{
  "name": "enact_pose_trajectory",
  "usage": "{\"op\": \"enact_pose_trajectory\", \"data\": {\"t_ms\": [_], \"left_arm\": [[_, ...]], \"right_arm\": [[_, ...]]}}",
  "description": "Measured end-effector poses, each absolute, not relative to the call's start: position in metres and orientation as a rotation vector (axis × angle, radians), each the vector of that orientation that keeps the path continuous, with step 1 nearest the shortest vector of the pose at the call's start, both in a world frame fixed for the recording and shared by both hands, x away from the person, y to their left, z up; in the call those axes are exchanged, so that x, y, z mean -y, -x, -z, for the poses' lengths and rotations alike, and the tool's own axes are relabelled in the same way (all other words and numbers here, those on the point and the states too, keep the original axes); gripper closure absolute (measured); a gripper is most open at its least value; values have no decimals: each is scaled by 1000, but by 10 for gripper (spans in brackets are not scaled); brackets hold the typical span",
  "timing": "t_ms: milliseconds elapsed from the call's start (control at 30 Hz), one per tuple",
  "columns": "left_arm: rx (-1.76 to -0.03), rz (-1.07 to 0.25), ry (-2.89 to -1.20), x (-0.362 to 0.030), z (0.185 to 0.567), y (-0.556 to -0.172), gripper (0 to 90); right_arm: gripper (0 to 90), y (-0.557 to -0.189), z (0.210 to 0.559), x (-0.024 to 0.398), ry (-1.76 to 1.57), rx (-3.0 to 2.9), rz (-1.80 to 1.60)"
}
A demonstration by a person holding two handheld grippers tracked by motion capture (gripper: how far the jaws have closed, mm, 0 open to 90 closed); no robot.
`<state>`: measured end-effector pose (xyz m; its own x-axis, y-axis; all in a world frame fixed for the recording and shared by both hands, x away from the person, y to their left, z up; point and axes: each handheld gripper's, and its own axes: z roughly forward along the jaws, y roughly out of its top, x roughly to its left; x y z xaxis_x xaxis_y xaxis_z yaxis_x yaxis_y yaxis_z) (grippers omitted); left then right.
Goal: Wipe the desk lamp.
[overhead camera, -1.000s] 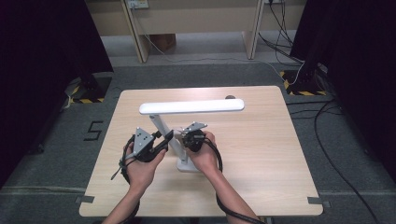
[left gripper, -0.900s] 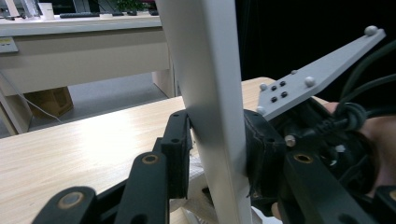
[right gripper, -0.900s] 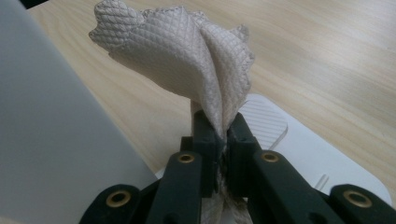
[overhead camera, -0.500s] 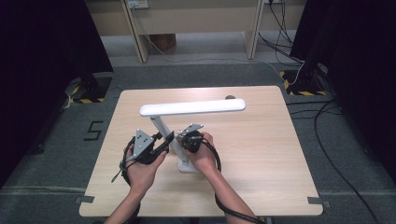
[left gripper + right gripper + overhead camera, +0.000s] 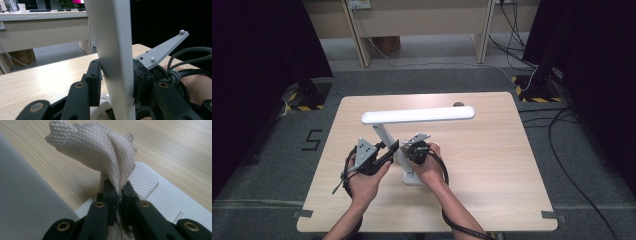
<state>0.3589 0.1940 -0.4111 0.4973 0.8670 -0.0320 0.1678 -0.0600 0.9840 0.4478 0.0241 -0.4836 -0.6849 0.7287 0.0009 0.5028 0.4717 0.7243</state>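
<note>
A white desk lamp stands on the table, with a long flat head (image 5: pixel 418 115), a slanted stem (image 5: pixel 383 134) and a flat base (image 5: pixel 413 178). My left gripper (image 5: pixel 391 148) comes from the left and is shut on the stem (image 5: pixel 112 50), one jaw pressed against each side, as the left gripper view (image 5: pixel 116 75) shows. My right gripper (image 5: pixel 413 150) is just right of the stem, low over the base. It is shut on a bunched cream quilted cloth (image 5: pixel 97 147), which sticks out past the fingertips of this gripper (image 5: pixel 118 187) above the base (image 5: pixel 172 200).
The wooden table (image 5: pixel 492 165) stands on grey carpet. A small dark round thing (image 5: pixel 458 104) lies near the far edge. A ribbed oval pad (image 5: pixel 144 180) sits on the lamp base. Desk legs (image 5: pixel 357 35) and cables (image 5: pixel 522 30) lie beyond the table.
</note>
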Motion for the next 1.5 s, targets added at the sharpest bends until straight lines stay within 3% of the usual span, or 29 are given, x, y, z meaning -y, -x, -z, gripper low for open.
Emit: {"op": "enact_pose_trajectory", "data": {"t_ms": [1500], "left_arm": [[-932, -724, -1547, -194, 411, -358, 636]], "right_arm": [[856, -441, 488, 21, -1125, -2320, -940]]}}
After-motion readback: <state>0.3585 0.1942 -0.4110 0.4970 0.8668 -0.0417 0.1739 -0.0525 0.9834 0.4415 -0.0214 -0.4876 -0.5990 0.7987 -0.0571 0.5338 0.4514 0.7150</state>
